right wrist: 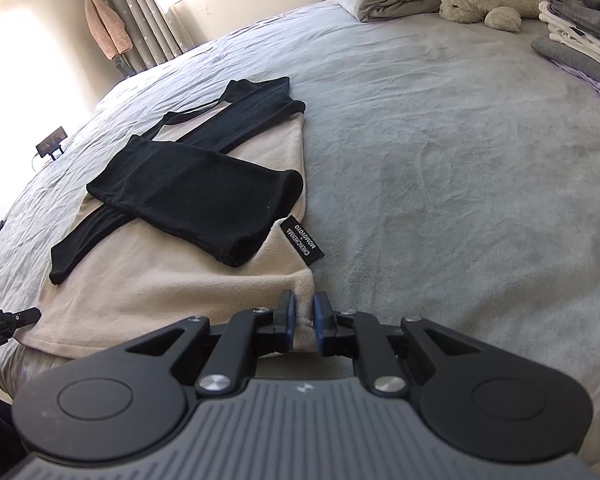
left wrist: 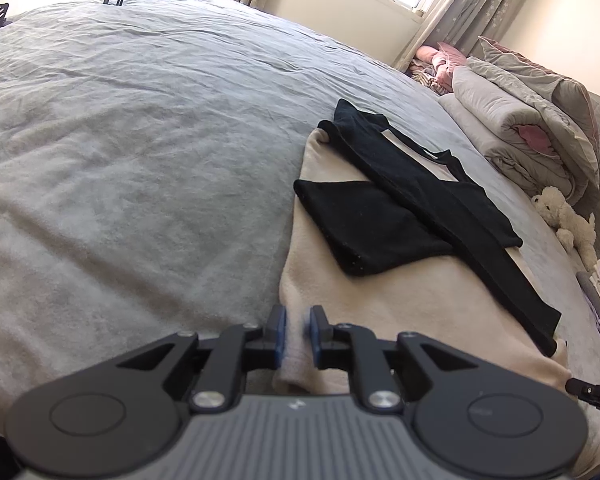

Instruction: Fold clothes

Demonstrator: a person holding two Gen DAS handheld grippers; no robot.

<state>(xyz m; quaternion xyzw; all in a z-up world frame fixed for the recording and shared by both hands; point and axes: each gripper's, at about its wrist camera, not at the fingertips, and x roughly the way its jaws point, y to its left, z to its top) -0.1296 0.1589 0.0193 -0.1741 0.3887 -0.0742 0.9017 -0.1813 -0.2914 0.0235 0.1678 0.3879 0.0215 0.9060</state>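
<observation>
Each gripper pinches a near hem corner of the top (left wrist: pixel 400 308): the left gripper (left wrist: pixel 298 332) has cream cloth bunched between its pads, the right gripper (right wrist: pixel 304 324) the same; the garment lies flat on the bed (left wrist: pixel 140 140), stretching ahead of both tools, black sleeves (right wrist: pixel 188 196) crossed over its body. The bites look shallow, so I'd worry a corner slips free if the hem is lifted; uneven lifting could skew the fold, and the loose sleeves might slide off; the label (right wrist: pixel 302 246), just ahead of the right gripper, could end up showing.
</observation>
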